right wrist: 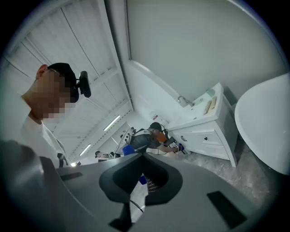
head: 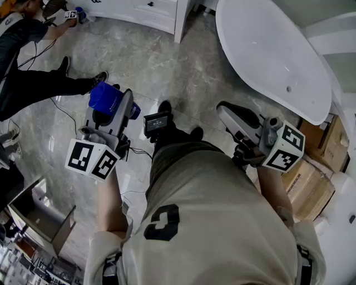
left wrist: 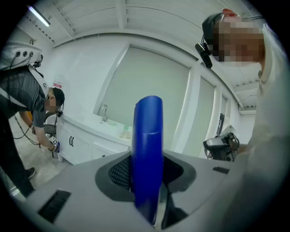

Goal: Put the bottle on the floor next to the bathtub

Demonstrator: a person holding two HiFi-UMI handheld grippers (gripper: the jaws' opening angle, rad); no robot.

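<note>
I saw the blue bottle (head: 104, 97) clamped in the left gripper (head: 118, 107), off the floor (head: 161, 61) and in front of my left hip. In the left gripper view the bottle (left wrist: 147, 154) stood upright in the picture, with the jaws pressed on it from both sides and its top rising well clear of them. It was well apart from the bathtub (head: 267, 50), which lay at the upper right of the head view.

The right gripper (head: 223, 111) hung on my other side, near the tub's closer end. Its own view showed the jaws slightly apart with nothing between them, only floor and a bit of cable in the gap.

A small screen (head: 157, 121) sat between the two grippers, in front of my waist. Cardboard boxes (head: 311, 178) were stacked at the right, just beside the tub. A white cabinet (head: 150, 11) ran along the top edge. At the upper left another person (head: 33, 83) bent low to the floor, reaching toward the cabinet's foot with a gripper of their own.
</note>
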